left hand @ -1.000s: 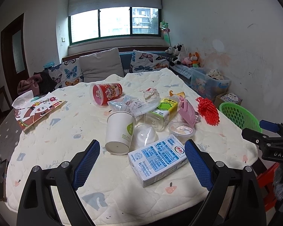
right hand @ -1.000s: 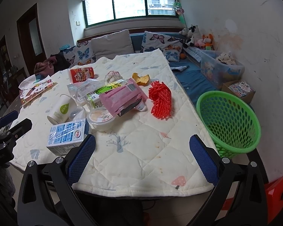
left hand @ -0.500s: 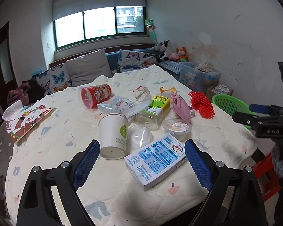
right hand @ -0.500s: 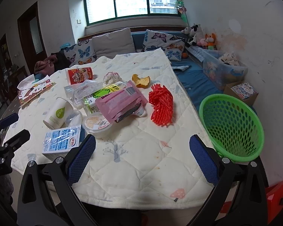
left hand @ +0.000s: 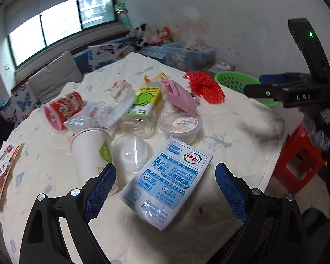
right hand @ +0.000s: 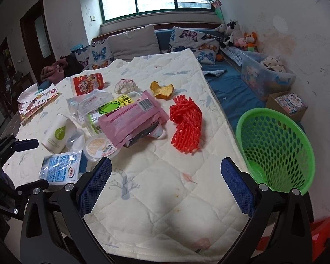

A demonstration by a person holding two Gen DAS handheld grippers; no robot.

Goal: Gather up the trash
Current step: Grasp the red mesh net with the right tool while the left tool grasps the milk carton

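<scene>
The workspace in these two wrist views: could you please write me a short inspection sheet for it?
Surface: quilted cloth over the table, lightly stained.
Job's things: milk carton, paper cup, red foam net, pink wrapper, orange peel; green basket beside the table, nearly bare.
Clutter: picture book at the far left edge.
Grippers: left tongs open around the carton; right tongs open, holding nothing.
Cables: nothing seen.
Surroundings: cushions, toys, storage box, red stool.
</scene>
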